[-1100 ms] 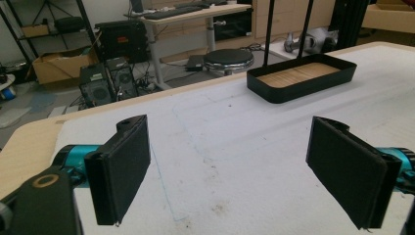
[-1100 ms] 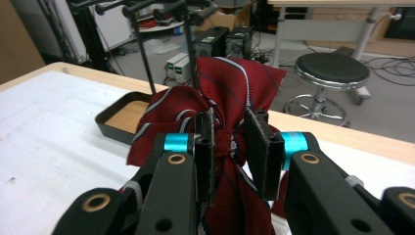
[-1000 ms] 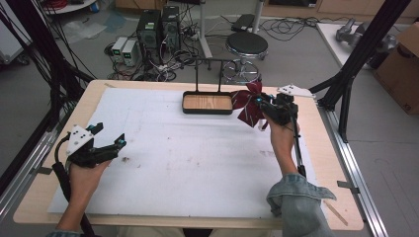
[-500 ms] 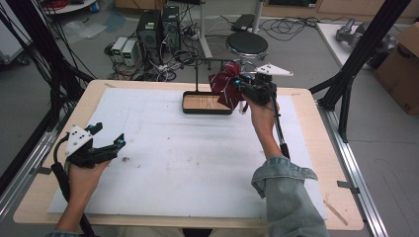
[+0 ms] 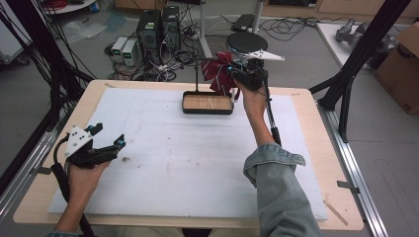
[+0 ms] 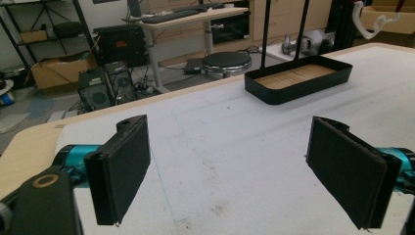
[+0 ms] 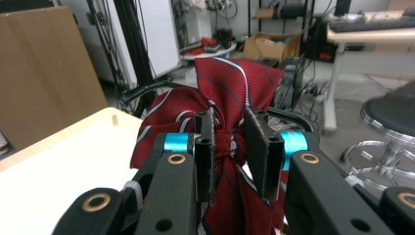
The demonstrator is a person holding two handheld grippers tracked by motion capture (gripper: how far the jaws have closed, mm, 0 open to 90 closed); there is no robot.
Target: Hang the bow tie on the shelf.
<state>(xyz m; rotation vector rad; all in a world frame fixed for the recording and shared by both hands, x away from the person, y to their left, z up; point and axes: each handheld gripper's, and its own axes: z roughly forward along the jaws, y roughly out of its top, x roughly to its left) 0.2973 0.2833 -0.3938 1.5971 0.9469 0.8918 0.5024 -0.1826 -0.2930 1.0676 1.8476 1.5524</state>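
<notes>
The right gripper (image 5: 232, 74) has its two black jaws squeezed tight on a red striped tie (image 7: 230, 122). It pinches the tie at the bunched-up middle, so the cloth cannot slip out. The loose ends fan out above and hang down below the pads.

From the high view, the tie (image 5: 220, 74) hangs in the air by the thin black bar (image 5: 207, 60) of a little stand. Just under it sits the black tray (image 5: 207, 109) with a wooden floor. It looks like the tie is meant to go over that bar — that is likely why it is held up high.

The left gripper (image 5: 106, 143) rests low on the white mat (image 5: 197, 168), well apart from the tray, with its jaws wide apart and nothing between them — just waiting.
</notes>
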